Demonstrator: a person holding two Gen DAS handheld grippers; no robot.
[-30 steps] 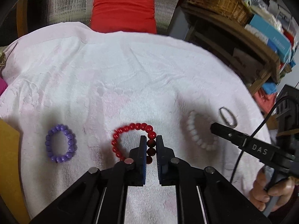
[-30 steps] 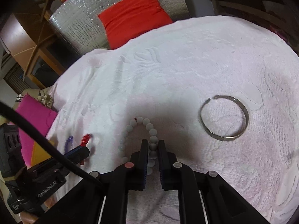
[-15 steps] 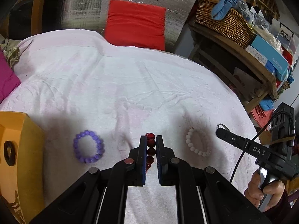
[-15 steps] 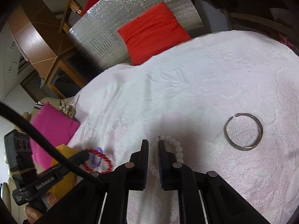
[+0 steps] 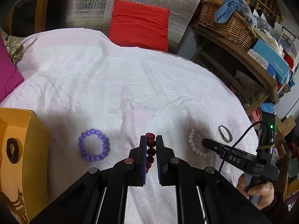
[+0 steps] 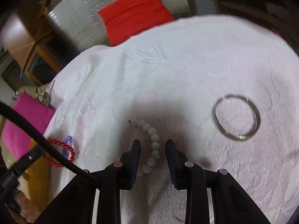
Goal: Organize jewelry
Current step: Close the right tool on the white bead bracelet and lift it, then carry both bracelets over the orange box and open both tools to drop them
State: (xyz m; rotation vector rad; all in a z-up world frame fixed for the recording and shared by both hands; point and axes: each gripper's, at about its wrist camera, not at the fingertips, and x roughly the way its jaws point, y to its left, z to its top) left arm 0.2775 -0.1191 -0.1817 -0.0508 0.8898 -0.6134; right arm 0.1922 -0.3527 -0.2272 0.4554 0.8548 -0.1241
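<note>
My left gripper [image 5: 151,140] is shut on the red bead bracelet [image 5: 150,150] and holds it above the white towel [image 5: 130,85]; the bracelet also shows in the right wrist view [image 6: 61,155]. A purple bead bracelet [image 5: 94,145] lies to its left. My right gripper [image 6: 152,143] is open, its jaws on either side of the white bead bracelet [image 6: 152,145], which lies on the towel. A silver bangle [image 6: 237,116] lies to the right. In the left wrist view the white bracelet [image 5: 196,143] and the bangle [image 5: 225,133] sit by the right gripper [image 5: 204,141].
An orange box [image 5: 18,158] stands at the left edge of the towel. A magenta cushion [image 5: 7,74] and a red cushion [image 5: 139,24] lie behind. A wooden shelf with a wicker basket [image 5: 224,24] stands to the right.
My left gripper has lifted the red bracelet off the towel and drawn back. My right gripper has opened around the white bracelet.
</note>
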